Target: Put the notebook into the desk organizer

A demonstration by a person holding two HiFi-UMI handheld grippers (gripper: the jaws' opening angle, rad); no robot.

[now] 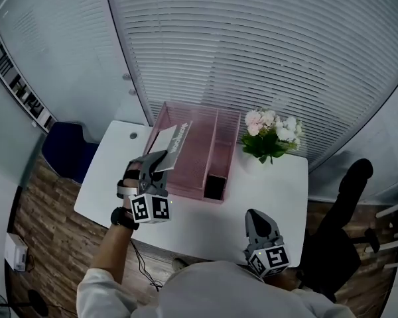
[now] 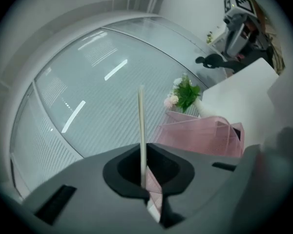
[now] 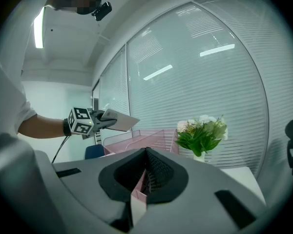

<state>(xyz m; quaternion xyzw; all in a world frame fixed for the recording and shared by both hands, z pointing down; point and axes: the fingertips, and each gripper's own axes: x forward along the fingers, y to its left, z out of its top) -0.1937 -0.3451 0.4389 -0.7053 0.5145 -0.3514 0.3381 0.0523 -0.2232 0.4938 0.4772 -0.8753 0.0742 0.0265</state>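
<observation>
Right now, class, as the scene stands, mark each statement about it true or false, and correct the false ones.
1. The left gripper is shut on the notebook. True.
2. The notebook lies inside the desk organizer. False: it is held in the air above the organizer.
3. The flowers stand inside the organizer. False: they stand on the table, beside it.
4. The right gripper holds nothing. True.

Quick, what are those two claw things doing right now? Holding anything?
Left gripper: closed on the notebook.
Right gripper: closed, holding nothing.
</observation>
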